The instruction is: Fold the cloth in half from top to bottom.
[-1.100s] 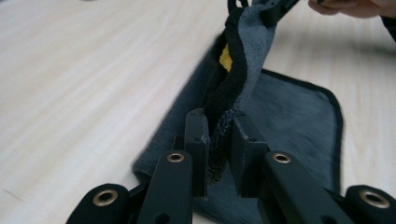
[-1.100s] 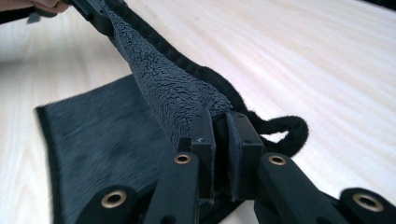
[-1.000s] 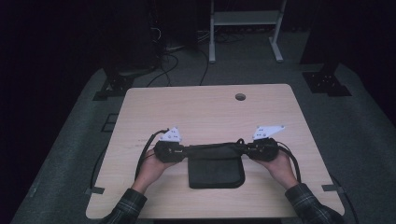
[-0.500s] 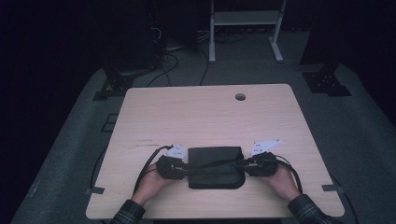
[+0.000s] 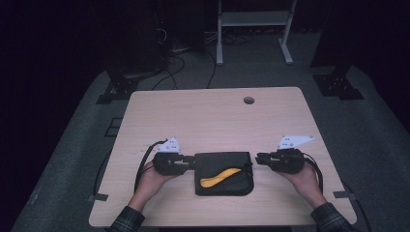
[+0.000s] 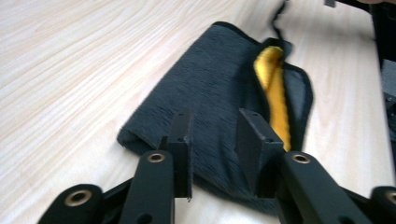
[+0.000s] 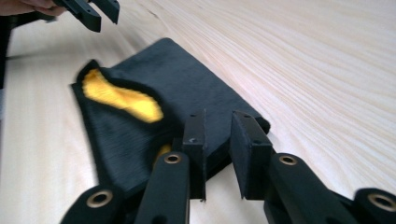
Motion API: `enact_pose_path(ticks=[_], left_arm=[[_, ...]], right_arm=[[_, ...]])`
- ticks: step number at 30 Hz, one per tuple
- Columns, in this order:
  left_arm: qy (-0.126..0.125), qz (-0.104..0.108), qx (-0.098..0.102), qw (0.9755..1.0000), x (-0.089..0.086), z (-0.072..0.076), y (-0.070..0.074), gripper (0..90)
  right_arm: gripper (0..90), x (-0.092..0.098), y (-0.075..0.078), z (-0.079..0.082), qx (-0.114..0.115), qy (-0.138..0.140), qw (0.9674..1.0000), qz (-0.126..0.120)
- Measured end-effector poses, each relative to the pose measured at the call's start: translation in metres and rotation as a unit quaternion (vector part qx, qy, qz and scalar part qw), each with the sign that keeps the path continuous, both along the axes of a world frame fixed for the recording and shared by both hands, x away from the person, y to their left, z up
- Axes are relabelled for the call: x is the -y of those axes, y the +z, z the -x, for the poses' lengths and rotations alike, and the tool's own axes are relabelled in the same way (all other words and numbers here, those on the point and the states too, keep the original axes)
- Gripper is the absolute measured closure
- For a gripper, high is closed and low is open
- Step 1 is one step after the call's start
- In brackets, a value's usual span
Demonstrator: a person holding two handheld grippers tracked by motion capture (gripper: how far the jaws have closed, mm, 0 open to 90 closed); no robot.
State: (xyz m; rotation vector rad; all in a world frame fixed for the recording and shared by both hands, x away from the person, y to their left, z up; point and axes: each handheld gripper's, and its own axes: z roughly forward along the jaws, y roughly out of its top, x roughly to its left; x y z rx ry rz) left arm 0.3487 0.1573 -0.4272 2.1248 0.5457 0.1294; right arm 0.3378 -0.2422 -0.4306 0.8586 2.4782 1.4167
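Left tongs (image 5: 189, 162): jaws part-open with a visible gap, nothing pinched. They have just been opening, and in the left gripper view (image 6: 215, 140) the pads hang over the pouch's near end without clamping it. In the high view the tips sit right at the pouch's left edge.

Right tongs (image 5: 261, 158): jaws also apart and empty. They have just been closing a little, with no cloth between them. In the right gripper view (image 7: 219, 140) they hover above the pouch's corner; in the high view they lie just off its right edge.

Pouch (image 5: 224, 173): dark, flat on the surface (image 5: 212, 116), near the front edge, about midway between the left and right edges. Its flap gapes, showing yellow lining (image 5: 220, 176).

Risks, as I judge them:
- A closing jaw could catch only the fuzzy top layer, so the pouch would peel open instead of lifting.
- A grip by one side alone could swing the pouch and drag it toward the front edge.
- Uneven pulls could twist the mouth and hide the lining.
- The trailing cord at the pouch's far end could snag a jaw.

Count: two tongs, two hands, one pouch, one surface, one round hole (image 5: 248, 100) near the back edge.
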Motion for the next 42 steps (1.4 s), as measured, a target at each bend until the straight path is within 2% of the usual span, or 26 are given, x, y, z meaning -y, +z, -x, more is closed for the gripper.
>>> enact_pose_path(ticks=[4, 7, 10, 14, 17, 20, 22, 25, 27, 30, 34, 37, 38, 39, 41, 42], left_arm=[[-0.002, -0.016, -0.014, 0.9998, 0.015, -0.010, -0.012, 69.2], [-0.015, -0.029, -0.022, 0.9992, 0.023, -0.008, -0.019, 69.1], [-0.032, -0.041, -0.024, 0.9984, 0.026, 0.002, -0.022, 68.9], [-0.047, -0.054, -0.031, 0.9969, 0.023, 0.017, -0.025, 68.4], [-0.050, -0.059, -0.037, 0.9963, 0.019, 0.027, -0.027, 68.4], [-0.052, -0.065, -0.036, 0.9959, 0.016, 0.035, -0.030, 68.3], [-0.049, -0.063, -0.035, 0.9962, 0.015, 0.038, -0.032, 67.6], [-0.046, -0.079, -0.025, 0.9955, 0.018, 0.041, -0.035, 67.0], [-0.047, -0.084, -0.018, 0.9952, 0.020, 0.041, -0.034, 65.7], [-0.040, -0.073, -0.013, 0.9964, 0.016, 0.042, -0.029, 54.0], [-0.013, -0.064, 0.006, 0.9978, 0.010, 0.043, -0.022, 38.8], [0.007, -0.067, 0.013, 0.9976, 0.004, 0.042, -0.021, 24.8], [0.018, -0.071, 0.016, 0.9972, 0.001, 0.042, -0.022, 21.4], [0.025, -0.075, 0.019, 0.9967, -0.001, 0.041, -0.022, 17.6], [0.049, -0.085, 0.029, 0.9947, -0.006, 0.042, -0.023, 8.0], [0.055, -0.084, 0.029, 0.9945, -0.011, 0.043, -0.023, 7.4]], right_arm=[[79.6, -0.016, -0.013, -0.017, -0.012, 0.007, 0.9998, 0.015], [79.6, -0.031, -0.024, -0.023, -0.029, 0.029, 0.9989, 0.023], [79.5, -0.042, -0.028, -0.016, -0.039, 0.058, 0.9969, 0.037], [79.2, -0.050, -0.029, 0.000, -0.043, 0.091, 0.9940, 0.043], [79.2, -0.053, -0.031, 0.012, -0.054, 0.116, 0.9904, 0.053], [77.8, -0.054, -0.033, 0.023, -0.050, 0.128, 0.9876, 0.075], [75.3, -0.054, -0.035, 0.029, -0.038, 0.130, 0.9865, 0.092], [74.7, -0.056, -0.038, 0.037, -0.018, 0.125, 0.9860, 0.108], [74.0, -0.058, -0.037, 0.037, -0.018, 0.124, 0.9858, 0.112], [67.1, -0.054, -0.035, 0.033, -0.019, 0.118, 0.9879, 0.100], [55.8, -0.045, -0.029, 0.029, -0.007, 0.085, 0.9923, 0.090], [39.1, -0.035, -0.025, 0.024, 0.007, 0.041, 0.9952, 0.089], [34.7, -0.032, -0.024, 0.023, 0.011, 0.031, 0.9955, 0.089], [30.6, -0.027, -0.024, 0.022, 0.013, 0.009, 0.9960, 0.088], [22.6, -0.021, -0.023, 0.020, 0.015, -0.019, 0.9951, 0.096], [19.7, -0.018, -0.023, 0.020, 0.014, -0.028, 0.9948, 0.097]])
